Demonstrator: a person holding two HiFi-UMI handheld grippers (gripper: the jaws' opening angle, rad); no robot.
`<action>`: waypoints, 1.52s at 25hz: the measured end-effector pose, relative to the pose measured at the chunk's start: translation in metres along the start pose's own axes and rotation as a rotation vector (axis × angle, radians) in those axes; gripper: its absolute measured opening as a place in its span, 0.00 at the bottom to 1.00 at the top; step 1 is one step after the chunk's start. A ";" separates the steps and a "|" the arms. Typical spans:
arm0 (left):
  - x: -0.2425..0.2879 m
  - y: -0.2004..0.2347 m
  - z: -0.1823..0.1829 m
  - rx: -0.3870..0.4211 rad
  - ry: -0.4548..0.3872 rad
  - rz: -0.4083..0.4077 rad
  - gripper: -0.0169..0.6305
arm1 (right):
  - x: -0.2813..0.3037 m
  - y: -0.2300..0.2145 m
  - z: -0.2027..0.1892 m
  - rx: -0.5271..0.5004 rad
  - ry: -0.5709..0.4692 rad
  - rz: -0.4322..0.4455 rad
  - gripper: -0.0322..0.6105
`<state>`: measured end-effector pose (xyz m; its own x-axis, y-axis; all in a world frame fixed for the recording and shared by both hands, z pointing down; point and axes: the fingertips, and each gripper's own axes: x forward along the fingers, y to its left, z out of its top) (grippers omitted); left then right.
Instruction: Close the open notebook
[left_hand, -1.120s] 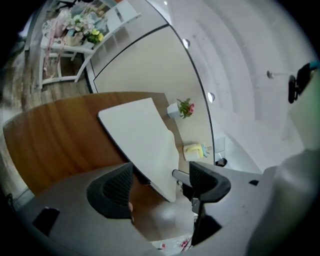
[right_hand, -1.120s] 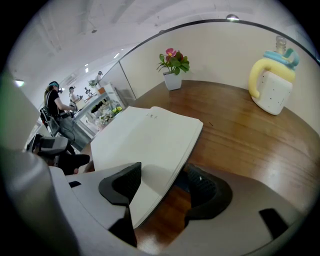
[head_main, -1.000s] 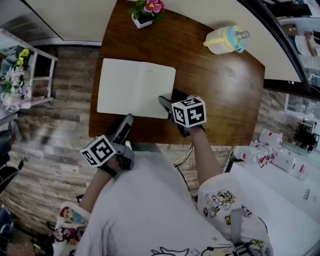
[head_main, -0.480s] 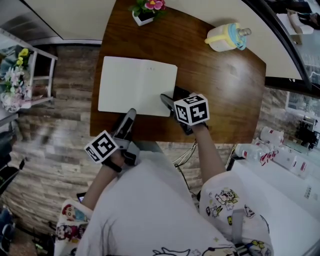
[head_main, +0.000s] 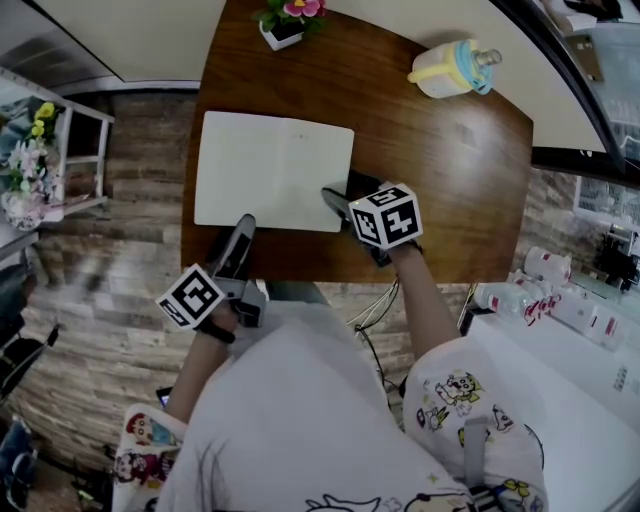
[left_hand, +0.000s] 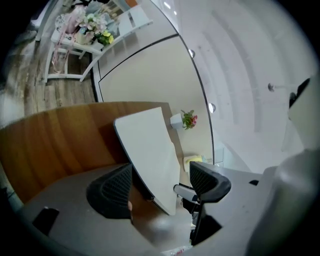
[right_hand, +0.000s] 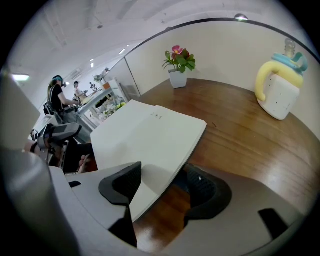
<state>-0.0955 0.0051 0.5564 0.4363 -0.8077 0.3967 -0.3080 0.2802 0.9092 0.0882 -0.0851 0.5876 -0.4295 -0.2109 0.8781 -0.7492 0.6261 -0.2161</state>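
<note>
We see the notebook (head_main: 272, 172) lying open and flat on the table (head_main: 440, 190). It is on the left part of the tabletop, close to the near edge, and its white pages face up.

The right gripper (head_main: 345, 192) is at the near right corner of the notebook. In the right gripper view, the right gripper (right_hand: 165, 182) has its fingers apart. The corner of the notebook (right_hand: 150, 135) sits between them, with one finger over the page and the other beside the page edge. We cannot tell if the fingers touch the paper.

The left gripper (head_main: 240, 235) is at the near edge of the tabletop, with its tips just at the near edge of the notebook. In the left gripper view, the left gripper (left_hand: 160, 182) also has its fingers apart, and they hold nothing.

A flower pot (head_main: 285, 25) stands at the far edge. A yellow jug (head_main: 450, 72) stands near the far right corner, well away from the notebook.
</note>
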 end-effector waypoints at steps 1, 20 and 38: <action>-0.003 0.001 0.005 0.013 -0.011 0.005 0.54 | 0.000 0.000 0.000 0.000 0.001 0.001 0.48; -0.016 0.003 0.061 0.084 0.026 -0.102 0.51 | 0.003 0.001 0.000 0.010 -0.010 0.004 0.47; 0.009 -0.019 0.061 0.313 0.092 -0.042 0.04 | 0.003 0.000 0.000 0.026 -0.043 -0.004 0.47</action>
<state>-0.1374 -0.0392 0.5353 0.5238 -0.7610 0.3827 -0.5272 0.0632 0.8474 0.0863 -0.0857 0.5899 -0.4473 -0.2454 0.8601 -0.7635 0.6055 -0.2243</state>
